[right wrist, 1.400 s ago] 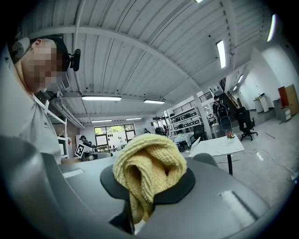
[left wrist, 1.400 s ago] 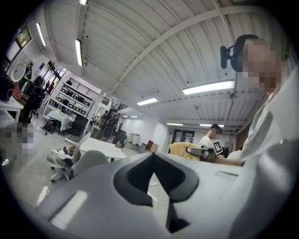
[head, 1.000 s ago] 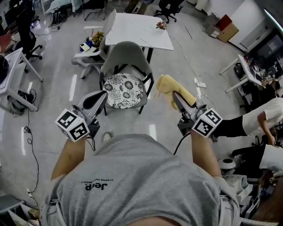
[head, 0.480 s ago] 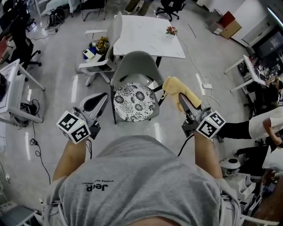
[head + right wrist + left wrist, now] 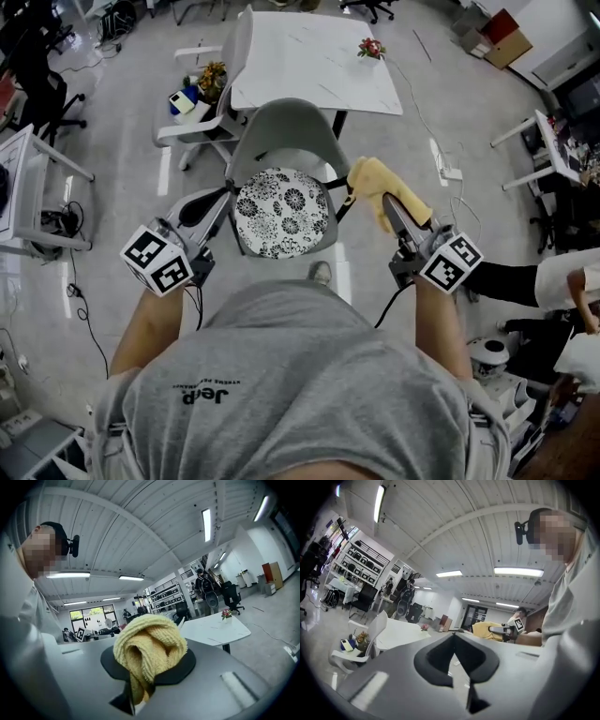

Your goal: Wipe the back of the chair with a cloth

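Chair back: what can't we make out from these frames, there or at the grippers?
- Rear face of the chair back: in the head view it faces away, toward the table. Both gripper views aim above the chair.
- Pad contact of the right gripper: in the right gripper view the bunched cloth covers it.
- Items on the white chair: in the head view they are too small to identify.

Open-plan office: desks (image 5: 21,176), swivel chairs (image 5: 37,75).

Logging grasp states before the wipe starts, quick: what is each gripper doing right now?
Left gripper: closed, holding nothing.
Right gripper: closed on the yellow cloth.
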